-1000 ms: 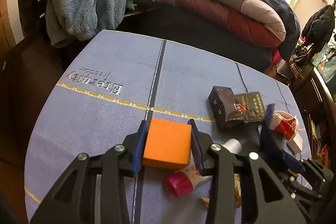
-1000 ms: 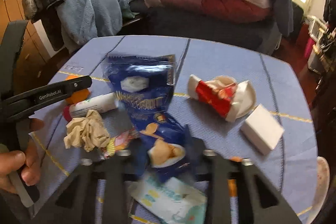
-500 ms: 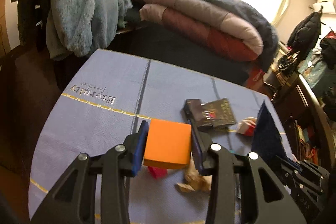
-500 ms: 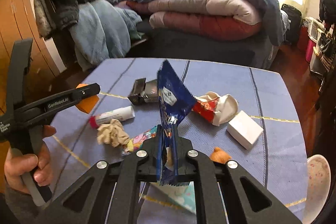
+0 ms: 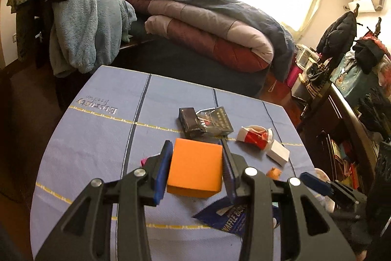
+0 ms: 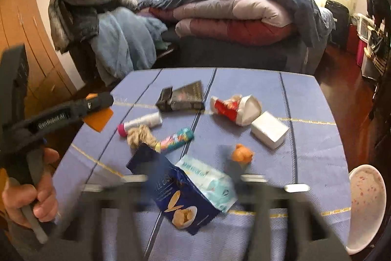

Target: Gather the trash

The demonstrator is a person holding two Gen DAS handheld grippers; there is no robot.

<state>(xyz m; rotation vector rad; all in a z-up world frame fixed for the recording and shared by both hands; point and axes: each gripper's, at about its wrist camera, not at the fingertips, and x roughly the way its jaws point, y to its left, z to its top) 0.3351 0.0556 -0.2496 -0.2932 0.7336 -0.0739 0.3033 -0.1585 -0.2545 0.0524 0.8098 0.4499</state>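
Observation:
My left gripper (image 5: 195, 165) is shut on an orange block (image 5: 195, 169) and holds it above the blue tablecloth (image 5: 97, 138). In the right wrist view it shows at the left (image 6: 97, 104). My right gripper (image 6: 193, 177) is blurred and its jaws stand wide apart. The blue waffle snack bag (image 6: 176, 190) lies loose between them, on a wet-wipes pack (image 6: 210, 182). Trash on the table: a crushed red and white cup (image 6: 234, 109), a black cigarette pack (image 6: 183, 97), a crumpled tissue (image 6: 141, 136), a colourful wrapper (image 6: 176, 138).
A white box (image 6: 268, 130), a white tube with pink cap (image 6: 141, 122) and a small orange toy (image 6: 242, 153) also lie on the table. A speckled white bowl (image 6: 366, 204) sits at the right edge. A bed with folded quilts (image 6: 232, 14) stands behind.
My right gripper has opened and let go of the blue snack bag, which now lies on the table. My left gripper has risen and drawn back with the orange block.

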